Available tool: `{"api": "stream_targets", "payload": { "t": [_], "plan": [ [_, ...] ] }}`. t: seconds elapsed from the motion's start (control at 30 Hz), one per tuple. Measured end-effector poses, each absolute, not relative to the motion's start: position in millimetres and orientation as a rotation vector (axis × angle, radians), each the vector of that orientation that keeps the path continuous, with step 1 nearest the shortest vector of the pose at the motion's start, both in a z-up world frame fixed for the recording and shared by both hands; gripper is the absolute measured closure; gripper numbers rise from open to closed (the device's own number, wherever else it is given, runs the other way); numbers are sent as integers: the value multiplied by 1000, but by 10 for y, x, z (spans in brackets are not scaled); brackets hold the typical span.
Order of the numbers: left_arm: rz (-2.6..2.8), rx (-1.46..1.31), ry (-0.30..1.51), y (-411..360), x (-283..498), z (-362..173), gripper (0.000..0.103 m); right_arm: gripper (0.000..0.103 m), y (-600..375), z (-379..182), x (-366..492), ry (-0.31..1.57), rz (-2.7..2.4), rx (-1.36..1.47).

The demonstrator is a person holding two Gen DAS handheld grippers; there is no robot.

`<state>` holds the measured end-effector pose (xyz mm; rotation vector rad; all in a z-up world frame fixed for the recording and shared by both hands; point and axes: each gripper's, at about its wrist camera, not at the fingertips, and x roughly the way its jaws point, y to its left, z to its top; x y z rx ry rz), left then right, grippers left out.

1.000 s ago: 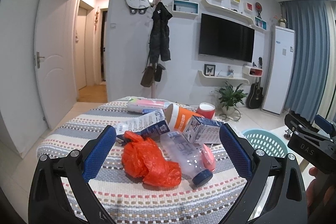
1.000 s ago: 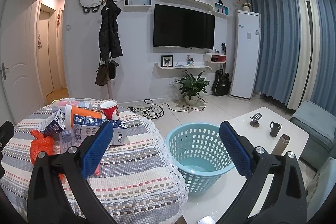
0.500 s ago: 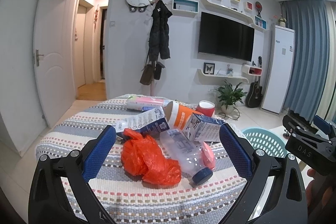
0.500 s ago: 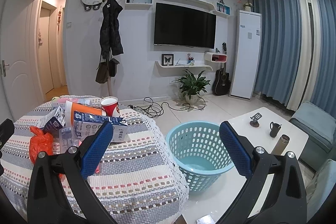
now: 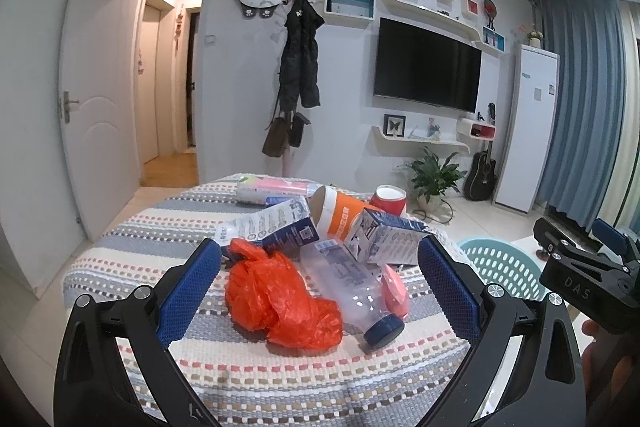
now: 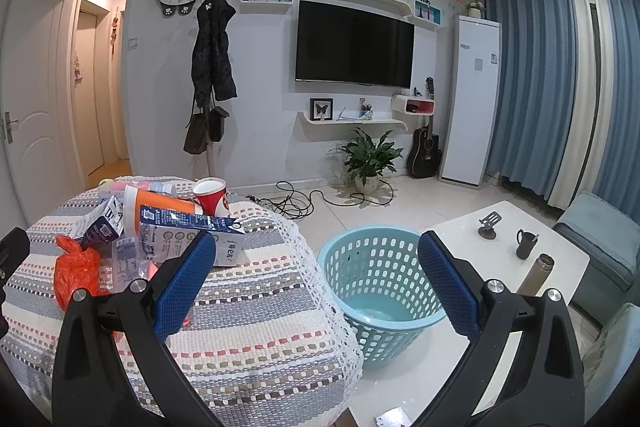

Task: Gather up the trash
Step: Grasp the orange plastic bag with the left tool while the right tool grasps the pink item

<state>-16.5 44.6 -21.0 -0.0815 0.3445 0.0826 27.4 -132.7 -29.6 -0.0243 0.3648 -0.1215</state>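
A heap of trash lies on the round table with the striped cloth [image 5: 132, 259]: an orange plastic bag [image 5: 276, 295], a clear bottle with a blue cap [image 5: 352, 287], two milk cartons [image 5: 384, 239], an orange-and-white cup [image 5: 340, 215], a red paper cup [image 5: 388, 199] and a pink tube [image 5: 272, 187]. My left gripper [image 5: 320, 287] is open, empty, just in front of the bag and bottle. My right gripper [image 6: 316, 275] is open and empty, right of the table, facing the light blue basket [image 6: 380, 291] on the floor. The trash also shows in the right wrist view [image 6: 76, 267].
A white coffee table [image 6: 512, 267] with a thermos and small items stands right of the basket. A grey-blue sofa [image 6: 604, 243] is at far right. Cables, a plant [image 6: 372, 155] and a guitar lie near the TV wall. A coat rack stands behind the table.
Both views have risen and drawn back slightly; the trash and basket sit a little lower and farther. Both grippers stay open and empty.
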Motion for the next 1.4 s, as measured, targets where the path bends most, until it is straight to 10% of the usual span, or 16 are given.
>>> {"api": "stream_targets", "payload": {
  "t": [0.27,0.53,0.87,1.4],
  "plan": [
    [56,-84,417,628,-48,-360,7,9,-1281,-356,314,372,-95,-43],
    [53,-206,601,1130,325,-691,9,49,-1116,-560,522,475,59,-25],
    [28,-288,730,1249,779,-989,14,52,-735,-729,659,548,189,-34],
    [-5,-216,713,1099,838,-1077,60,52,-302,-959,922,675,308,-73]
  ]
}}
